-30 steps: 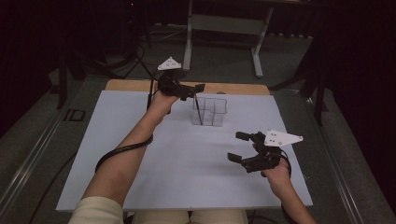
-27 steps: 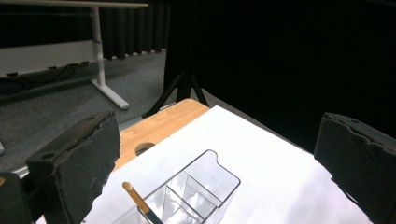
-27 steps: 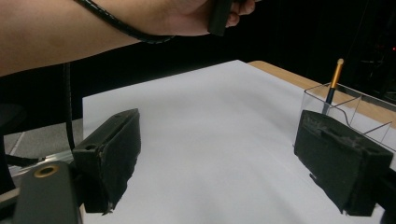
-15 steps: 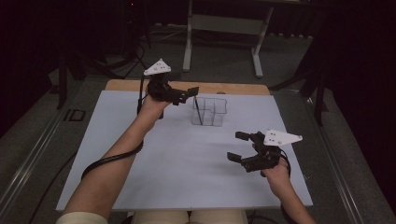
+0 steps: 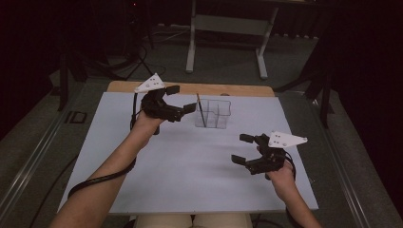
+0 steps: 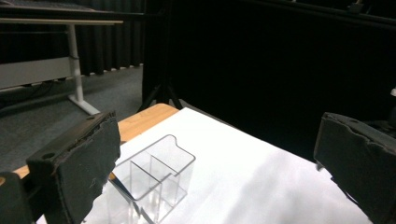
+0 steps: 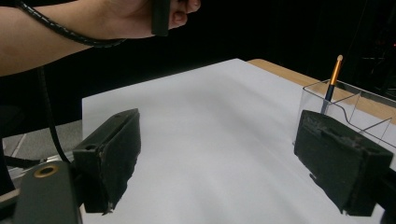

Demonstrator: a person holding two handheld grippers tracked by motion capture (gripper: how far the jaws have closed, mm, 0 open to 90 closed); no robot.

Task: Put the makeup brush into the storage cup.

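- Left gripper [image 5: 183, 102]: jaws are held wide, empty, just left of the clear holder [image 5: 213, 113] at the table's far side.
- Pen [image 5: 201, 110]: stands tilted inside; judged light, stiff, slippery; best gripped at its upper shaft.
- Right gripper [image 5: 243, 149]: jaws wide, empty.

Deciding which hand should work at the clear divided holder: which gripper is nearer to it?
Left. The left gripper hangs open just beside the clear holder, at its pen side; the right gripper sits open nearer the person, well apart.
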